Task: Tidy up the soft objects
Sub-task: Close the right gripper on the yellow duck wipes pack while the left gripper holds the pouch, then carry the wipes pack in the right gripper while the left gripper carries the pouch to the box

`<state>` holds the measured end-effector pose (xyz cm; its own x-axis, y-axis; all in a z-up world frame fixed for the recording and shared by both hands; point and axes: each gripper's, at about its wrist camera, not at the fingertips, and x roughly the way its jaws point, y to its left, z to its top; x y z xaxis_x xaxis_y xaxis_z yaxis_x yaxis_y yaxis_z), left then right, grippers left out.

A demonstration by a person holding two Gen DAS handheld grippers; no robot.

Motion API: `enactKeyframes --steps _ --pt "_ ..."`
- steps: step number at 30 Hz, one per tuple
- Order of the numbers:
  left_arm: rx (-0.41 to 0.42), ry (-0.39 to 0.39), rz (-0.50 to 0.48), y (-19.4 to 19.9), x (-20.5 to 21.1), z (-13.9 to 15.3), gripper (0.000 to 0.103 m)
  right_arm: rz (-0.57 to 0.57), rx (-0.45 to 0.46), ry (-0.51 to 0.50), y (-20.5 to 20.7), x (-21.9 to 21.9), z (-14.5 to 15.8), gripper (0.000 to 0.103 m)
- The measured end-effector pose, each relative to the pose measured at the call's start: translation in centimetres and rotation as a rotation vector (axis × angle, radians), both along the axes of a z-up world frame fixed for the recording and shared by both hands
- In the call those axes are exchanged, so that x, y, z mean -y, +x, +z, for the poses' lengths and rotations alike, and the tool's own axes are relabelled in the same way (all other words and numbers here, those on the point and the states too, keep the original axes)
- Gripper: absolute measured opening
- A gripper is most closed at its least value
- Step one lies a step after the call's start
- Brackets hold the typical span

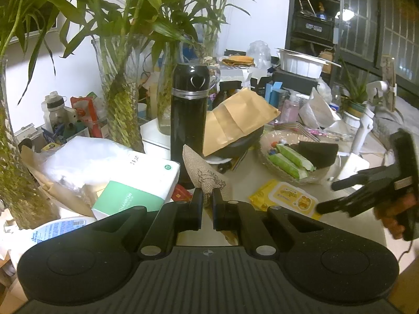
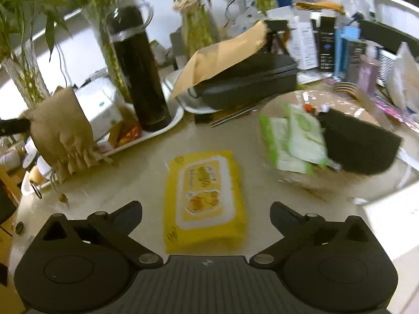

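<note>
My left gripper [image 1: 207, 200] is shut on the gathered neck of a small burlap pouch [image 1: 207, 175]; the pouch hangs in the air at the left of the right wrist view [image 2: 61, 130]. A yellow wipes pack [image 2: 204, 198] lies flat on the pale tabletop. My right gripper [image 2: 207, 209] stands wide open just above it, fingers apart on either side and touching nothing; from the left wrist it appears at the right [image 1: 326, 197], beside the pack [image 1: 285, 196]. A shallow basket [image 1: 264, 154] holds green wipe packs [image 1: 290, 159] and a black soft block [image 1: 318, 151].
A black thermos [image 1: 188, 120] stands behind the pouch. A brown envelope [image 1: 241, 117] lies on a black case. Glass vases of bamboo [image 1: 123, 99] line the back left. A white tissue pack [image 1: 112, 167] lies at the left. Bottles and boxes fill the back.
</note>
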<state>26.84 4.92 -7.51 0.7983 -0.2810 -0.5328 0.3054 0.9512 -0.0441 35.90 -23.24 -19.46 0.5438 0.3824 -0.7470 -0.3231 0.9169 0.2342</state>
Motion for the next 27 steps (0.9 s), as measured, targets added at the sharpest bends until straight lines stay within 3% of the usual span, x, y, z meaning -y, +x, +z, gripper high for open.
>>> enactKeyframes --steps 5,8,9,10,16,27 --pt "-0.006 0.009 -0.005 0.1 0.1 -0.2 0.008 0.043 -0.021 -0.138 2.1 -4.2 -2.7 0.103" --pt "-0.012 0.014 -0.008 0.2 0.1 -0.4 0.008 0.068 0.014 -0.257 2.5 -6.1 -3.8 0.102" --pt "-0.013 0.014 -0.009 0.3 0.1 -0.3 0.008 0.061 0.018 -0.267 2.5 -6.1 -4.0 0.096" --pt "-0.015 0.014 -0.011 0.3 0.1 -0.3 0.008 0.048 0.013 -0.266 2.7 -6.0 -4.2 0.084" --pt "-0.01 0.008 -0.023 0.2 0.4 -0.2 0.008 0.016 0.005 -0.216 2.6 -4.6 -3.9 0.074" --pt "0.037 -0.02 -0.029 -1.1 1.1 1.1 0.008 0.063 0.108 -0.212 -0.6 -2.8 0.1 0.073"
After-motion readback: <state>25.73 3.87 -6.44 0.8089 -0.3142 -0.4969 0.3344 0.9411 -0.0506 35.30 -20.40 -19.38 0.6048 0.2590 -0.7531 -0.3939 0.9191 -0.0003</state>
